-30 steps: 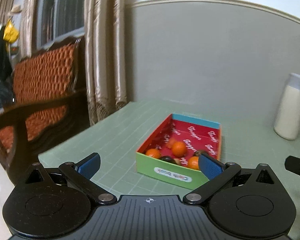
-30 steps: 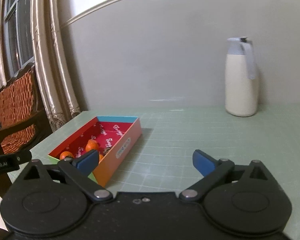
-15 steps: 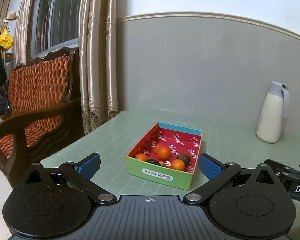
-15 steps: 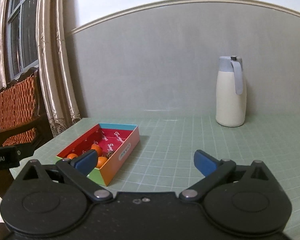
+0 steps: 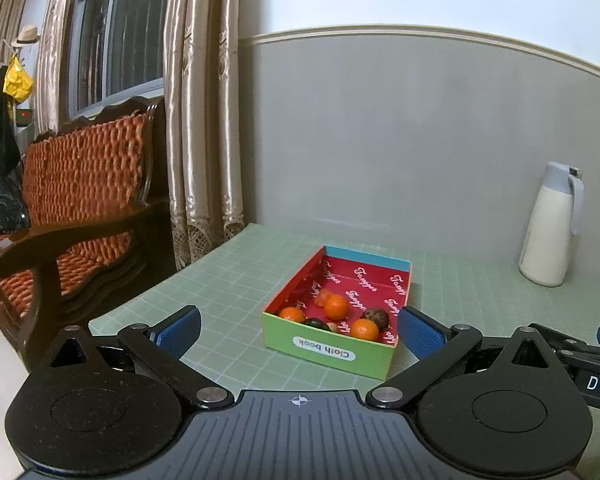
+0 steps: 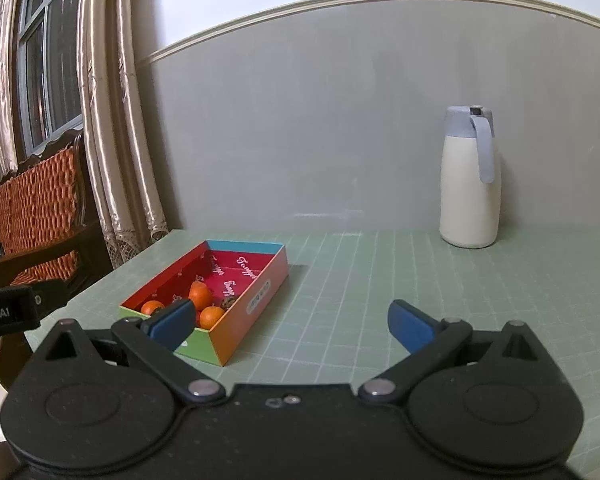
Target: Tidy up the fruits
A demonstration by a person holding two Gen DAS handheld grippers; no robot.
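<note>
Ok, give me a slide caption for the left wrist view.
Open left gripper faces a colourful box holding small oranges on a green table.

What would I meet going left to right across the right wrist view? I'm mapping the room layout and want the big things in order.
Wooden chair → curtains → fruit box → white thermos jug, with the box and jug standing on the green table.
</note>
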